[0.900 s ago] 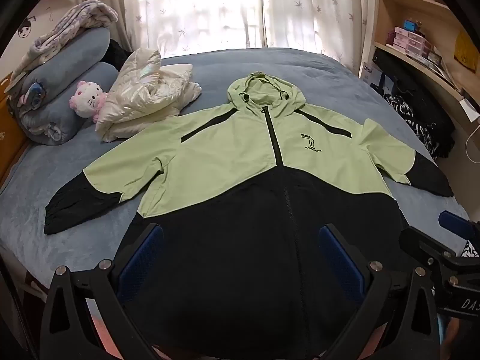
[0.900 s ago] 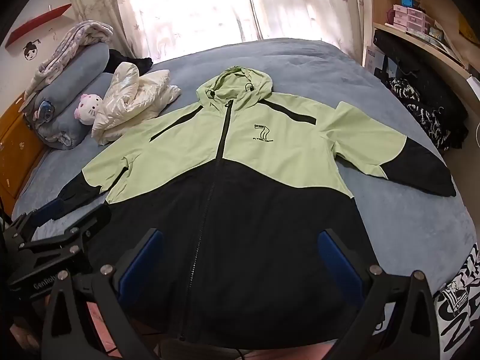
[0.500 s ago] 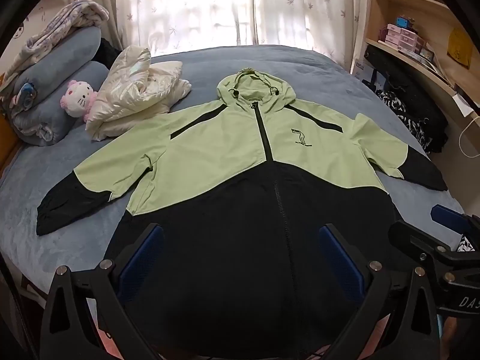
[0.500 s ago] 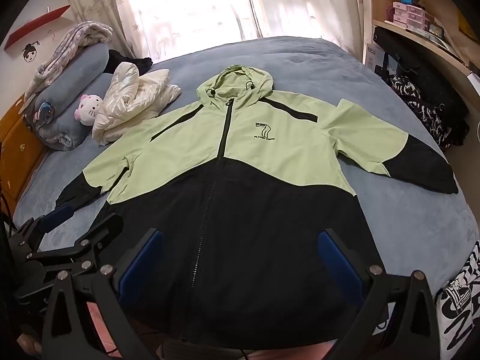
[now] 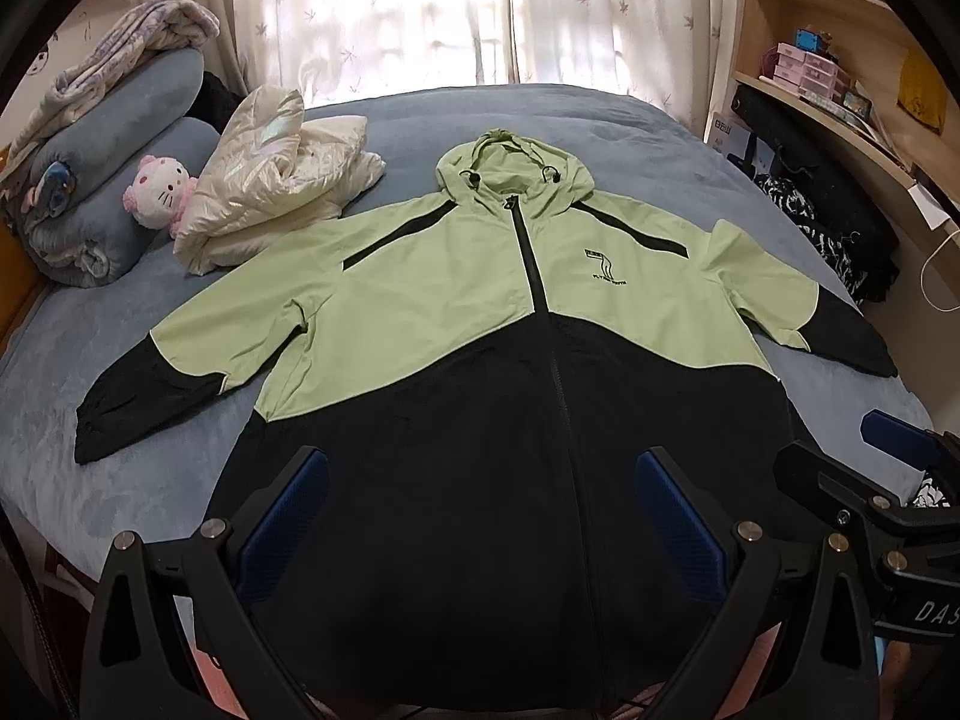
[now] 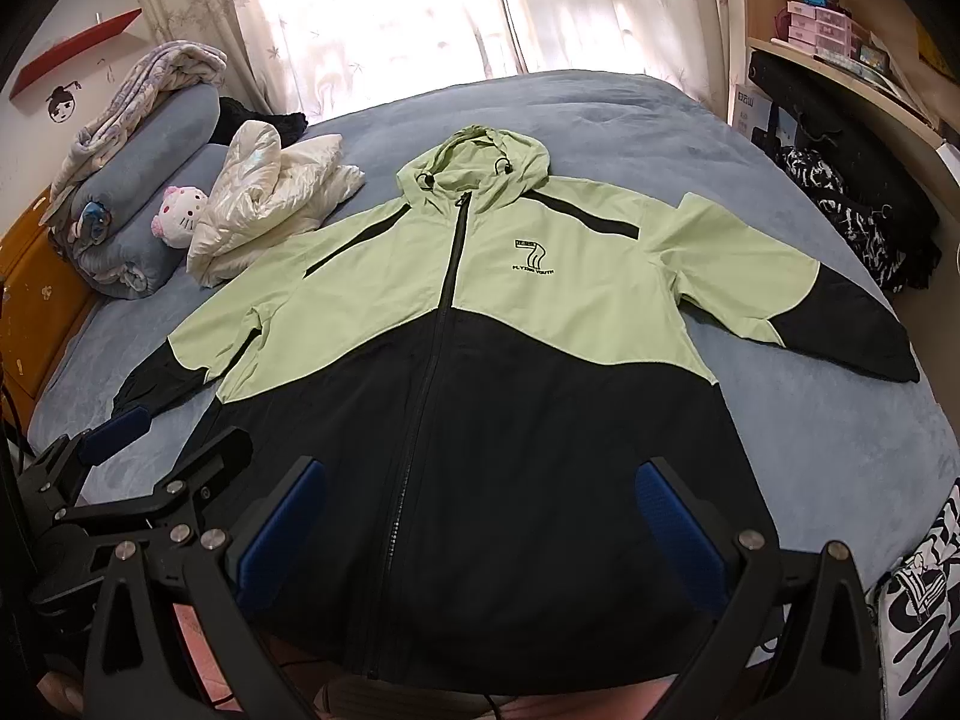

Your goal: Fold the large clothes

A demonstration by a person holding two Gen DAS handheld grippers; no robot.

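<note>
Green-and-black nylon, the jacket (image 5: pixel 480 360) lies zipped and face up on the bed (image 5: pixel 630 138), hood toward the window, both sleeves spread wide. The left tool (image 5: pixel 480 516) and right tool (image 6: pixel 480 516) hover over its hem, both wide open and holding nothing. Slick fabric is the likely risk: a pinch may catch only the top layer, dragging the front askew, and a long sleeve could sweep into the white coat (image 5: pixel 276 192) nearby.

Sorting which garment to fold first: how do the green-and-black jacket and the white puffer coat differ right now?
The jacket lies spread flat, zipped, sleeves out; the puffer coat sits bunched in a heap. The jacket is matte and two-tone, the puffer coat glossy white. Both rest on the bed.
</note>
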